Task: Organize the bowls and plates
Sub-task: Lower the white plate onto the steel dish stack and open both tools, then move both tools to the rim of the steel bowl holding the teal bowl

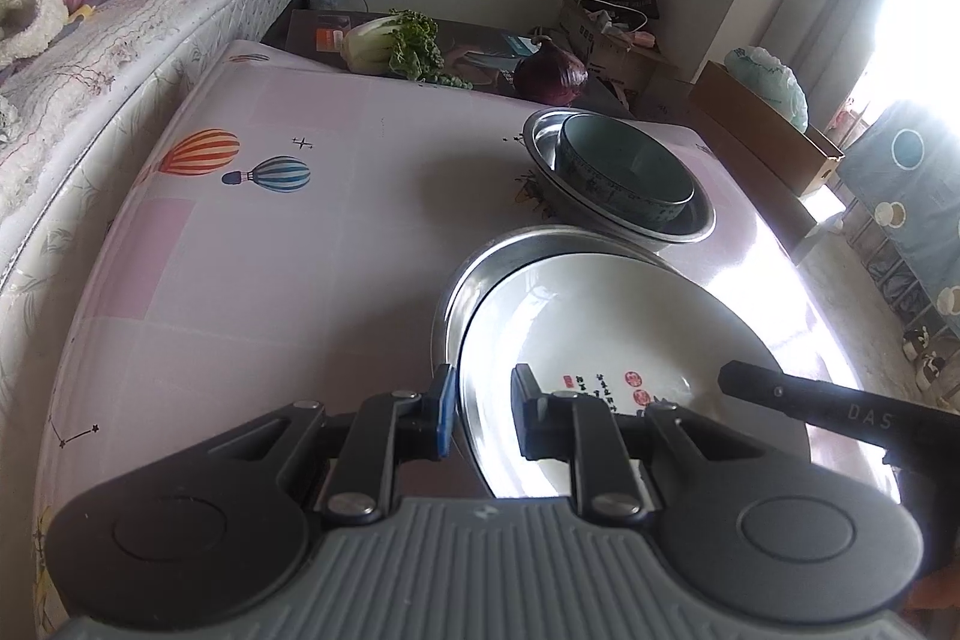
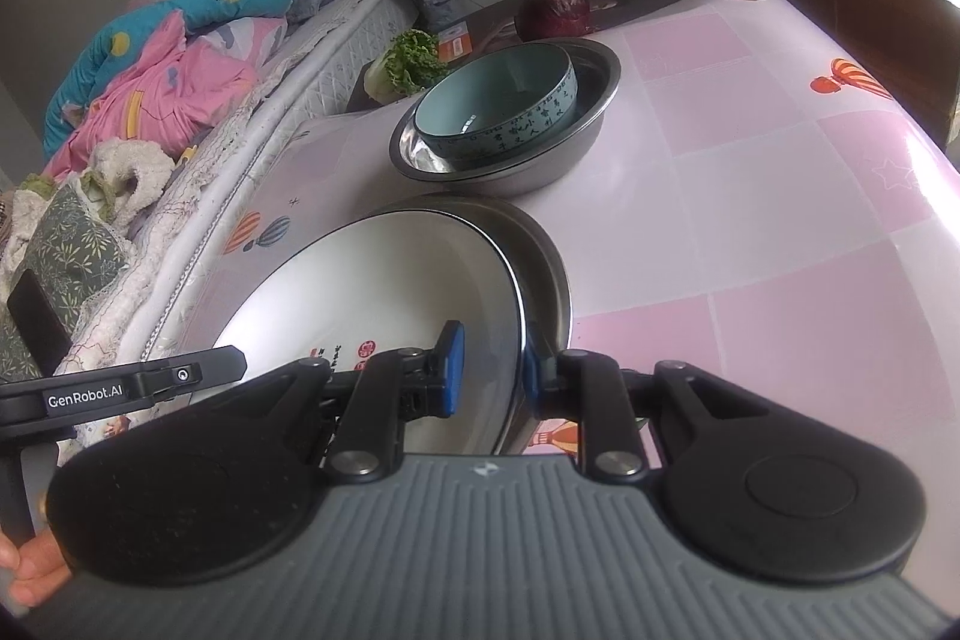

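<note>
A white plate (image 1: 600, 328) with red and black characters lies in a steel plate (image 1: 480, 268) on the pink table. Behind it a blue-green bowl (image 1: 624, 172) sits inside a steel bowl (image 1: 690, 226). My left gripper (image 1: 483, 415) straddles the white plate's near left rim, one finger outside and one inside, jaws apart. My right gripper (image 2: 489, 376) straddles the right rim of the white plate (image 2: 384, 280) and steel plate (image 2: 540, 256), jaws apart. The bowl stack (image 2: 510, 118) stands beyond.
A bed (image 1: 120, 40) with pink bedding runs along the table's left side. A cabbage (image 1: 390, 40) and a purple onion (image 1: 549, 73) lie on a dark box behind the table. Cardboard boxes (image 1: 762, 124) stand at the right.
</note>
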The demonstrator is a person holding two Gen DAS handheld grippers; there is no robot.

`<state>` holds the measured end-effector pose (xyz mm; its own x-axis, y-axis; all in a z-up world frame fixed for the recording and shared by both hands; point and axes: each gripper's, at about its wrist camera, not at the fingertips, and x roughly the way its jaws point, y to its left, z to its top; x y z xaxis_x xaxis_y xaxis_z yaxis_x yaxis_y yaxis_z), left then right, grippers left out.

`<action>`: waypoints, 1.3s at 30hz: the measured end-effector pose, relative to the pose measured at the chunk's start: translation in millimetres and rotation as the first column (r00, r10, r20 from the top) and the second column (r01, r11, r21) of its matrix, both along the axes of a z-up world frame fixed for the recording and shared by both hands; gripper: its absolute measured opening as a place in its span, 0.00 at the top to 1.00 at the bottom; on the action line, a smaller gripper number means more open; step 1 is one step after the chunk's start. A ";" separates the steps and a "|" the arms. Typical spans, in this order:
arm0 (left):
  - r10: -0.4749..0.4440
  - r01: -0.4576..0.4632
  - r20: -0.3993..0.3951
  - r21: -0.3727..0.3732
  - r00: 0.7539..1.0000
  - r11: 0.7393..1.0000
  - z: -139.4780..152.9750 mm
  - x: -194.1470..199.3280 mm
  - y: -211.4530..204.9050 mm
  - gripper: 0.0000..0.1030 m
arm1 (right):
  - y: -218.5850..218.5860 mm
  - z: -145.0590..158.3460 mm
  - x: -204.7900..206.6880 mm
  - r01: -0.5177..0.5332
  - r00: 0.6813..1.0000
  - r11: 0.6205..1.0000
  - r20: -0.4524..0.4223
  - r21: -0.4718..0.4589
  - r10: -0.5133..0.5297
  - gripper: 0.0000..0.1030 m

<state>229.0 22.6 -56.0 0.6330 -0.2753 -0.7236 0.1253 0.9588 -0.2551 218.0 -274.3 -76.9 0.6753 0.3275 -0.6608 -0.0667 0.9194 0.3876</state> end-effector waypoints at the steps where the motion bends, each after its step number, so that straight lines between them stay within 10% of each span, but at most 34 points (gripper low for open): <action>1: 0.001 -0.001 0.000 0.003 1.000 1.000 -0.9 1.1 0.4 0.81 | -0.4 -1.3 1.3 -0.001 1.000 1.000 0.001 0.005 0.001 0.80; 10: -0.017 0.017 0.020 -0.026 1.000 1.000 1.4 1.8 2.0 0.81 | -1.7 1.5 7.7 0.012 0.999 1.000 0.034 -0.029 -0.011 0.80; 25: -0.002 0.002 0.039 0.021 0.999 1.000 15.9 -13.8 -2.2 0.45 | -17.0 14.2 -13.8 0.055 0.996 0.998 0.065 -0.025 -0.053 0.67; 39: 0.009 -0.022 0.068 0.200 0.998 0.980 35.6 -39.4 -22.8 0.16 | -30.2 31.2 -61.1 0.067 0.994 0.993 0.092 -0.099 -0.058 0.25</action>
<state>189.7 -0.2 -20.4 0.6845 -0.1189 -0.7192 0.1202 0.9915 -0.0495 157.0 -304.5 -45.7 0.7497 0.2172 -0.6251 -0.0377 0.9571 0.2873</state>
